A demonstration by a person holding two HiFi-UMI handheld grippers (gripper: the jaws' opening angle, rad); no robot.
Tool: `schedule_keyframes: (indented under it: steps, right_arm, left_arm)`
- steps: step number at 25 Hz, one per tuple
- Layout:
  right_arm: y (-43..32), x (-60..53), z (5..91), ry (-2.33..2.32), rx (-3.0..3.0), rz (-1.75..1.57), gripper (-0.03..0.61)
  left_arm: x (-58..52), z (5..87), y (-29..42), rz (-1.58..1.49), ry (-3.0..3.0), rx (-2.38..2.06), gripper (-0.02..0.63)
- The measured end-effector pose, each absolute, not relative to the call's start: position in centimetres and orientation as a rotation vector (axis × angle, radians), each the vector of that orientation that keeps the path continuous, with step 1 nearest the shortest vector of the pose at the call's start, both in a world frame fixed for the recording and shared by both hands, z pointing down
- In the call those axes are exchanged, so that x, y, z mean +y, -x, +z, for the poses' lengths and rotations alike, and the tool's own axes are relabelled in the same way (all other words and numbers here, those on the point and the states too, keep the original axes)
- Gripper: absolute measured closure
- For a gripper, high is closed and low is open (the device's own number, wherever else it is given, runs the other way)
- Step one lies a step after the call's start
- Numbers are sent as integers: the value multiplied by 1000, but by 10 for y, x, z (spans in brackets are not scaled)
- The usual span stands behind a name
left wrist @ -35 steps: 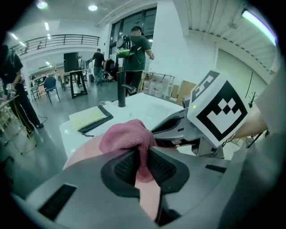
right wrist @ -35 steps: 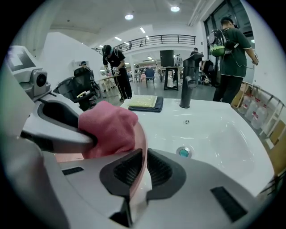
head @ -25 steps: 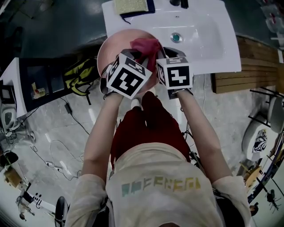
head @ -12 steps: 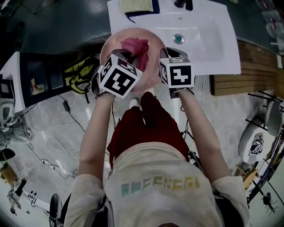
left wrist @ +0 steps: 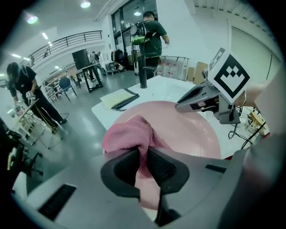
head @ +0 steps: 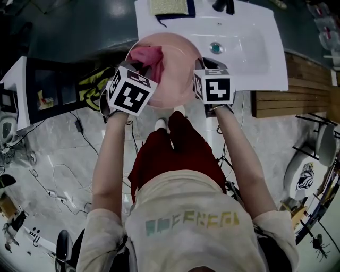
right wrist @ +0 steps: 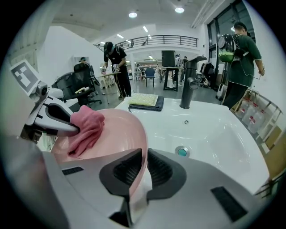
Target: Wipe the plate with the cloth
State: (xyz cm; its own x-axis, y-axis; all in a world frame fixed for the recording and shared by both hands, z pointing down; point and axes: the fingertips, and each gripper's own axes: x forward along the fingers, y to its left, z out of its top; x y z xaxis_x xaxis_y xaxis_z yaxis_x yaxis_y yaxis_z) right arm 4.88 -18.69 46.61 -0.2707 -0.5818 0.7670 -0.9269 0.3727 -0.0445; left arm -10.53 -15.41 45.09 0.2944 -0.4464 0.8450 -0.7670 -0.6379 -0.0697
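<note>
A round pink plate (head: 175,69) is held over the near left part of the white sink (head: 249,48). My right gripper (head: 201,68) is shut on the plate's right rim (right wrist: 142,147). My left gripper (head: 142,66) is shut on a pink cloth (head: 149,56) and presses it on the plate's left side. In the left gripper view the cloth (left wrist: 129,136) bulges out from between the jaws, over the plate (left wrist: 187,129). In the right gripper view the cloth (right wrist: 87,125) hangs from the left gripper's fingers (right wrist: 58,117) against the plate's face (right wrist: 118,132).
The sink's drain (head: 215,48) lies just right of the plate and a dark tap (right wrist: 190,87) stands at the back. A yellow sponge on a dark mat (head: 169,7) lies at the sink's far left. Cables (head: 69,175) trail on the floor at left. People stand behind.
My left gripper has dragged the cloth leftward across the plate, from its middle top to its left side. The right gripper keeps its hold on the rim.
</note>
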Motion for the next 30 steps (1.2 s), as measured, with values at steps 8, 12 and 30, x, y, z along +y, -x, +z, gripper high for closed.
schedule_keyframes:
  steps: [8,12,30]
  right_arm:
    - [-47,-186,461,-1316,-1968,652,518]
    - [-46,-185,462,-1318,-1965,652,518]
    - [-48,-186,465,-1322,-1976,659,518]
  left_arm:
    - [-155,433,143,1197,-2143,-1196,554]
    - [-152,414,126,1074,-2192,-1166,553]
    - [-94,440,4,1135,-2346,-724,554]
